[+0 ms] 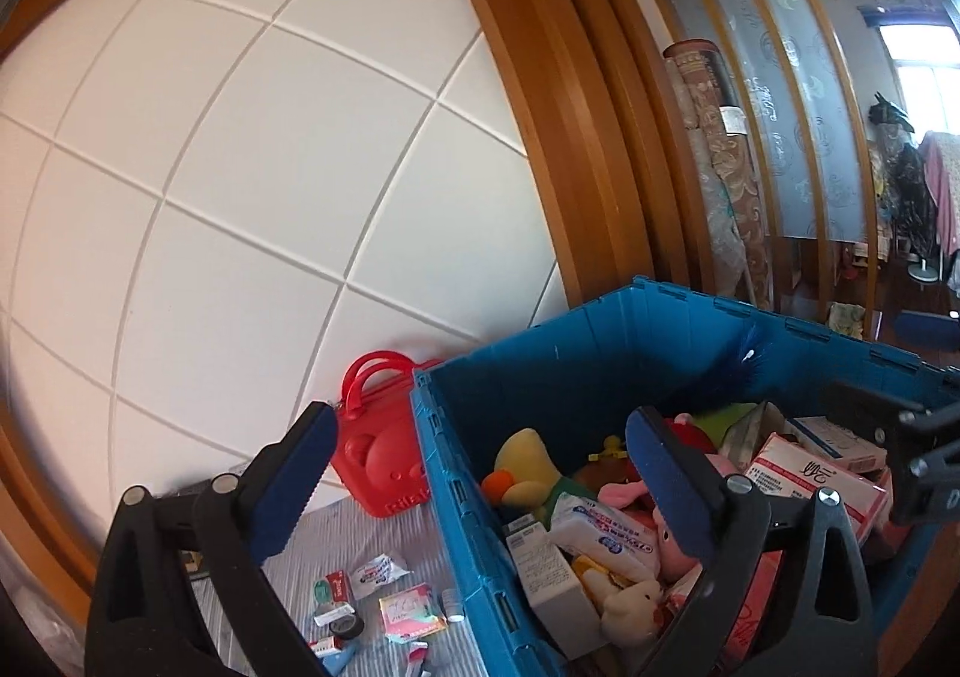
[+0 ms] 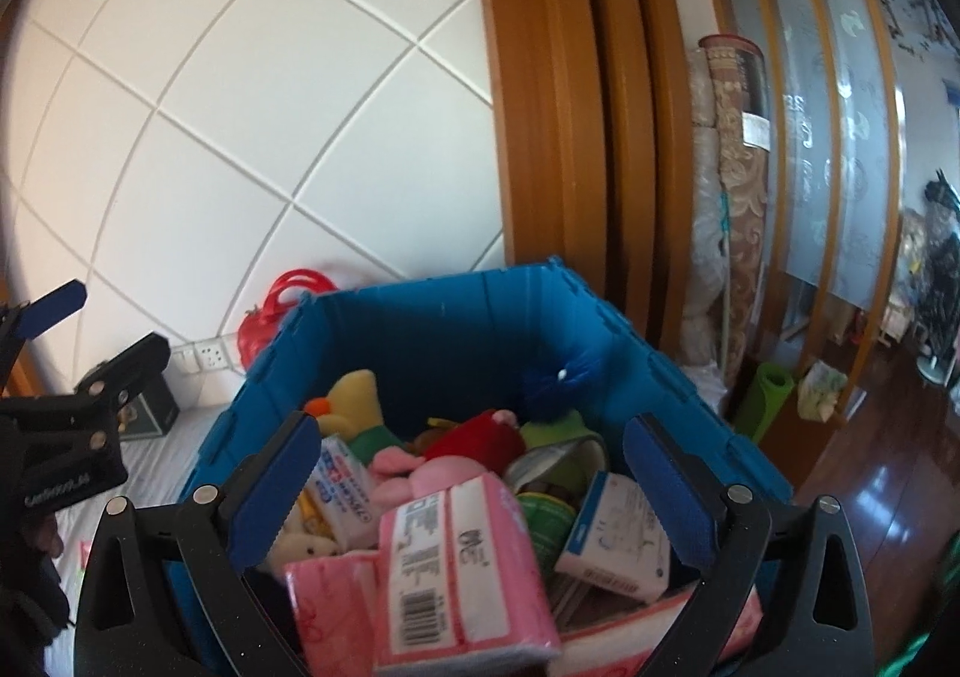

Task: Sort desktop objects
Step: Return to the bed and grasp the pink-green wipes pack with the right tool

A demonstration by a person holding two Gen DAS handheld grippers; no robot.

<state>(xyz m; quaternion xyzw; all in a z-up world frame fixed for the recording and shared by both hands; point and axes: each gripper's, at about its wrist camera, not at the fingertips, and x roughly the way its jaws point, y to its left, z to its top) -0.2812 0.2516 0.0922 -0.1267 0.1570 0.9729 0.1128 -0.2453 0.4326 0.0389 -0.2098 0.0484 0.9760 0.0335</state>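
A blue plastic crate [image 1: 456, 473] [image 2: 420, 317] stands on the grey striped tabletop [image 1: 360, 533], packed with plush toys [image 1: 522, 473], boxes and pink tissue packs [image 2: 456, 551]. My left gripper [image 1: 480, 491] is open and empty, straddling the crate's left wall above it. My right gripper [image 2: 468, 491] is open and empty, hovering over the crate's contents. Small loose items lie on the tabletop left of the crate: sachets [image 1: 411, 611], a tape roll [image 1: 347, 626], a coin cell [image 1: 453, 605]. The right gripper's body shows at the right edge of the left view.
A red plastic case with handles [image 1: 384, 455] [image 2: 270, 317] leans on the white tiled wall behind the crate. A dark small box [image 2: 150, 407] sits by wall sockets [image 2: 207, 356]. A wooden door frame and rolled carpets [image 2: 729, 209] stand at right.
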